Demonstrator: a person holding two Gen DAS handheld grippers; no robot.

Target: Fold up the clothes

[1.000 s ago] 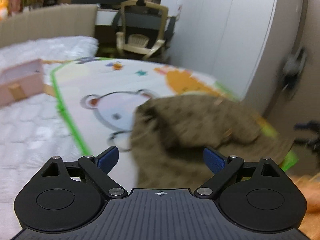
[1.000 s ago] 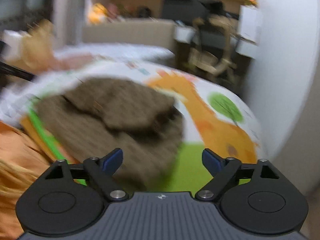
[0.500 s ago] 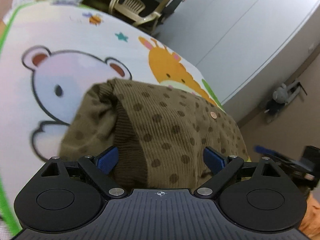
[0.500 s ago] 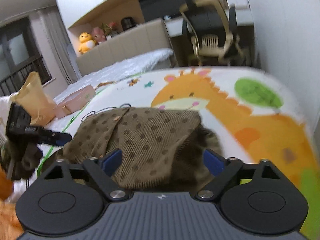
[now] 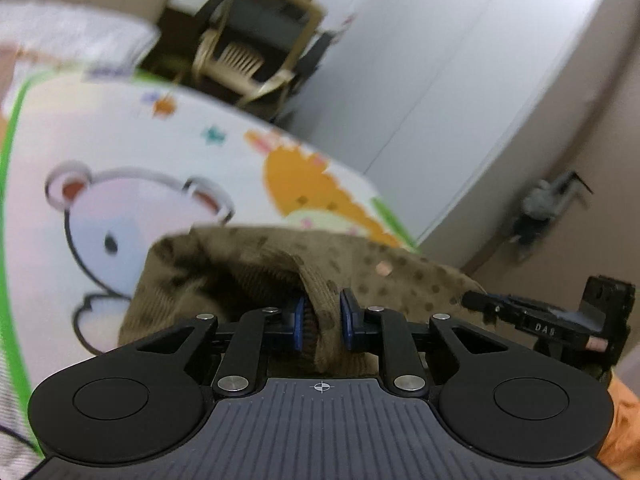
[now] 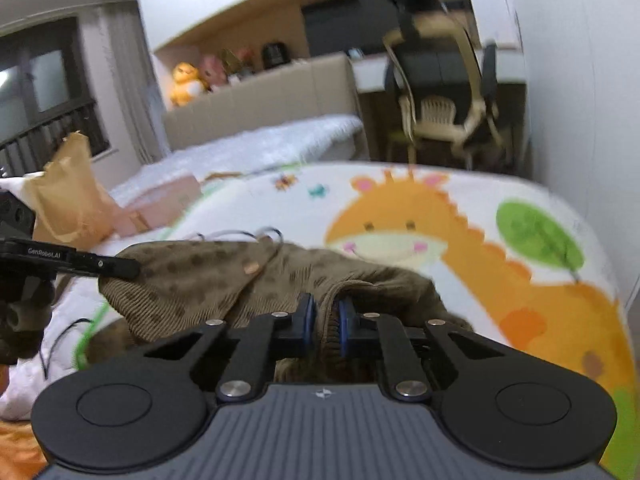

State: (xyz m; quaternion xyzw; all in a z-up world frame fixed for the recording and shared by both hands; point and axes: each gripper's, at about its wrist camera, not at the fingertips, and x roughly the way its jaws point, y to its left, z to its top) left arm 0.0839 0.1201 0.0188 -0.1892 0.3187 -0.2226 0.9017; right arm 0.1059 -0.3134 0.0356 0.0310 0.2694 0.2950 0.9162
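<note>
A brown corduroy garment with dark dots lies bunched on a cartoon animal play mat. My left gripper is shut on a ribbed edge of the garment. My right gripper is shut on another fold of the same garment. Each gripper shows in the other's view: the right one at the right edge, the left one at the left edge. A small pinkish button shows on the cloth.
A beige chair and desk stand beyond the mat. A pink box and a tan paper bag sit on the white bedding at left. A white wall borders the mat. Orange cloth lies nearest me.
Both grippers were open over the garment; both have closed on folds of it. The garment's near edges are lifted between the fingers.
</note>
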